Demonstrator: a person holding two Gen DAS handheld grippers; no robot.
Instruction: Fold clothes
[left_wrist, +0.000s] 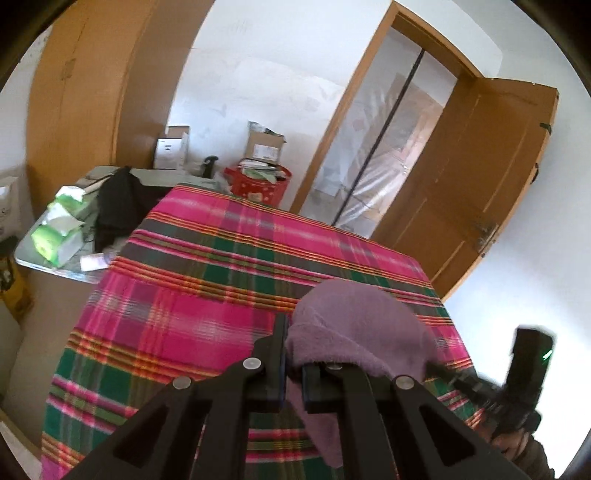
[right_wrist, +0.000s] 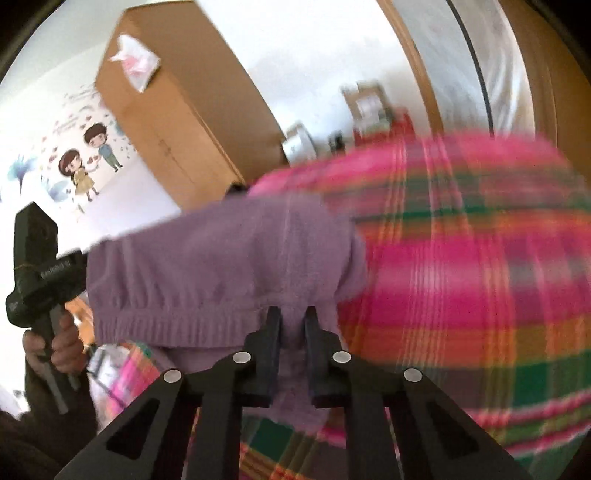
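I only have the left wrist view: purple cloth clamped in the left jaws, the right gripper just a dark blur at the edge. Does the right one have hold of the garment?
Observer: Yes. In the right wrist view the right gripper has the purple garment pinched between its fingers.
Operator: Which part of it?
Observer: The end of the ribbed band, which runs off toward the left hand.
Operator: Is that stretch lying flat?
Observer: No. It looks lifted, clear of the plaid cover, though that view is blurred.
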